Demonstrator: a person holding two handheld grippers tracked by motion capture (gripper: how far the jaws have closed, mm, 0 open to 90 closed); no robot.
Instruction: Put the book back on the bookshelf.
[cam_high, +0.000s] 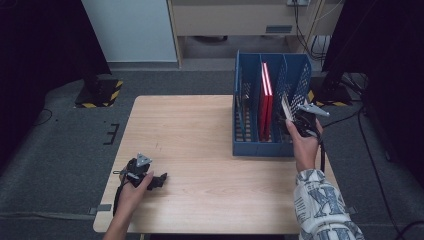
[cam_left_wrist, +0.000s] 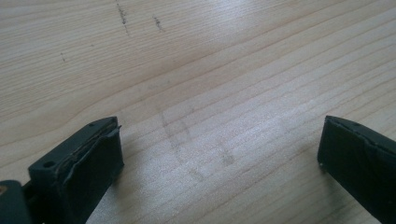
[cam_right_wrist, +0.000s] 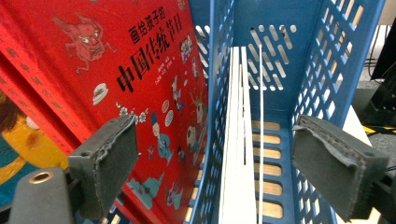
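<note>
From the high view, I've got the blue file rack sitting on the far right part of the wooden table. Two red books stand upright in its middle compartment. My right gripper is up at the open front of the right-hand compartment, where a thin white book leans with its near end sticking up by the jaws. My left gripper is way over at the near left of the table, just lying there in my hand, well apart from the rack.

Left gripper view: jaws spread wide, nothing between them, just bare wood grain with a few faint pencil-ish marks.

Right gripper view: this one's looking straight down into the rack. The white book stands on edge in the right compartment, right between my two jaws, and neither pad is pressing on it, there's a clear gap on both sides. So the jaws are apart and not gripping. Left of the perforated divider is the red book with cartoon figures and Chinese lettering on the cover.
</note>
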